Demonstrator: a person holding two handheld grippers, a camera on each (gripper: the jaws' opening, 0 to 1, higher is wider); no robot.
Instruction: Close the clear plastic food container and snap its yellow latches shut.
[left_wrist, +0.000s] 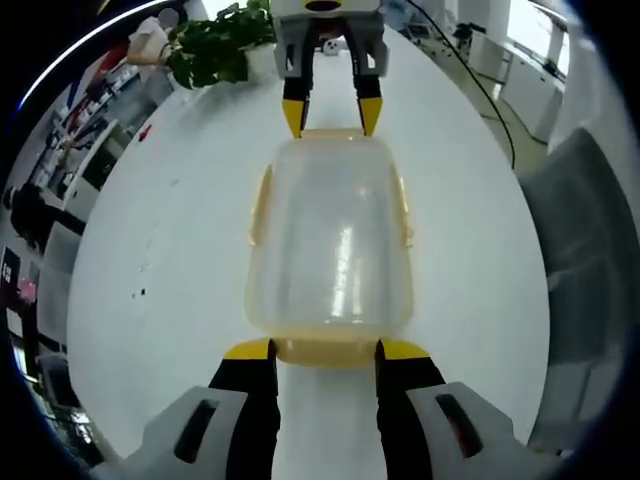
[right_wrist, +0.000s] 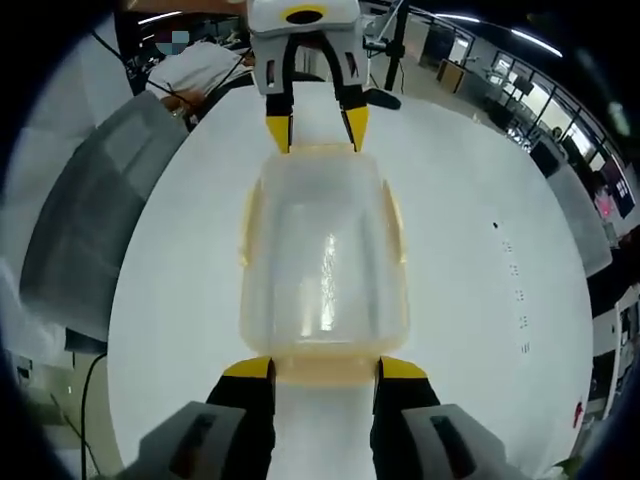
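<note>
1. Container dead centre: the clear rectangular plastic food container with pale yellow latches (left_wrist: 330, 250) lies lid-on on the round white table (left_wrist: 170, 250), directly ahead of the left gripper (left_wrist: 326, 349).
2. Left gripper's black jaws with yellow tips are spread, 1 tip at each end of the near end latch (left_wrist: 325, 352), touching or just short of it; nothing is pinched between them.
3. Straight across, at the container's far end, the right gripper (left_wrist: 331, 112) points back toward the camera, its 2 yellow tips spread and flanking the far latch.
4. From the right gripper view, same picture mirrored: container (right_wrist: 325, 255) just ahead of the right gripper (right_wrist: 325, 367), jaws spread either side of the near latch (right_wrist: 325, 370), the left gripper (right_wrist: 316, 128) opposite.
5. Long side latches (left_wrist: 260, 205) sit against the container walls; whether they are snapped I cannot tell.
6. Beyond the far gripper, left of it, a leafy green potted plant (left_wrist: 215, 45) stands on the table.
</note>
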